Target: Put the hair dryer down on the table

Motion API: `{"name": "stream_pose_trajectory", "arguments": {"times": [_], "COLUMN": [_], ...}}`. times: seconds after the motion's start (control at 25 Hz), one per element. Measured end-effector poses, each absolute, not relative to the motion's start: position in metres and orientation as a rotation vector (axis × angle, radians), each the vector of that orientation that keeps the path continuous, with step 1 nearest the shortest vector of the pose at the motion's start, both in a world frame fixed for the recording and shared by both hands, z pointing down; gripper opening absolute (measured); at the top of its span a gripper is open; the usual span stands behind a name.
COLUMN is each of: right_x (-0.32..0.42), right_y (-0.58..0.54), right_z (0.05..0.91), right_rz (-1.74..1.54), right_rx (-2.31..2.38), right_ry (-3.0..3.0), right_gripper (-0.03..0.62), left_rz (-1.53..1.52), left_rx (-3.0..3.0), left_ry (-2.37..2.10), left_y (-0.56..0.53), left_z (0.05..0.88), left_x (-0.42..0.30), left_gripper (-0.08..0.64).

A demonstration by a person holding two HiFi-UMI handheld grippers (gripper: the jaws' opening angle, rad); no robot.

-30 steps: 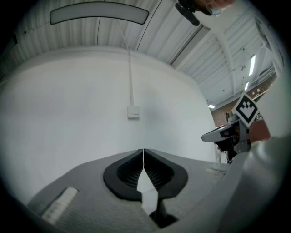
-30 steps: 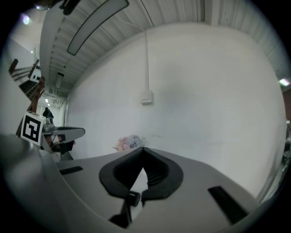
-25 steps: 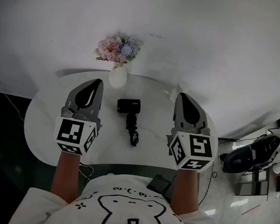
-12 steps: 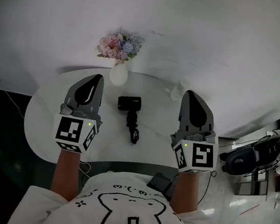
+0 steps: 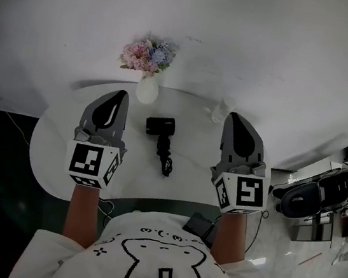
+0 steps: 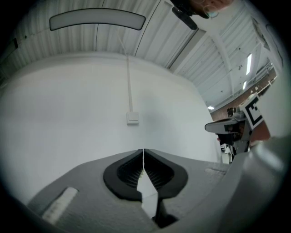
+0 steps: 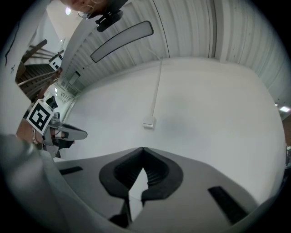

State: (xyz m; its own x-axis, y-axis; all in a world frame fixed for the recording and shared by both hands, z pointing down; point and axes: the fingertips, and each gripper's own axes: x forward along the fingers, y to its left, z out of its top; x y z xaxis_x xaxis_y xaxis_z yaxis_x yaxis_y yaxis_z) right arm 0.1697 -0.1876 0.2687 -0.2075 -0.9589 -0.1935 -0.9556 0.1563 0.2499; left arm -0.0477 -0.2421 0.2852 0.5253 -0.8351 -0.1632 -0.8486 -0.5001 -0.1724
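Left claw (image 5: 121, 95) and right claw (image 5: 233, 116) are hovering closed and empty; hair dryer (image 5: 161, 127) is lying on counter (image 5: 189, 169) between them, nearer left.

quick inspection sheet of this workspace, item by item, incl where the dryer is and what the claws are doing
surface: round white table, mostly bare
job's things: black hair dryer lying on the table between the two claws, held by neither
clutter: white vase of flowers and a small clear container near the far edge
grippers: left claw shut, empty; right claw shut, empty
cables: dryer cord bundled beside the handle
surroundings: white wall with a switch
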Motion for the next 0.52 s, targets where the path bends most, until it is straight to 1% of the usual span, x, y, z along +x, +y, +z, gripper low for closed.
{"name": "stream_pose_trajectory", "arguments": {"times": [0.52], "right_x": [0.1680], "right_y": [-0.1827], "right_z": [0.2726], "right_rz": [-0.495], "right_rx": [1.974], "right_ry": [-2.359], "right_gripper": [0.000], "left_rz": [0.094], "left_rx": [-2.525], "left_ry": [1.426], "left_y": [-0.2353], "left_z": [0.2833], "left_x": [-0.0475], "left_gripper": [0.020]}}
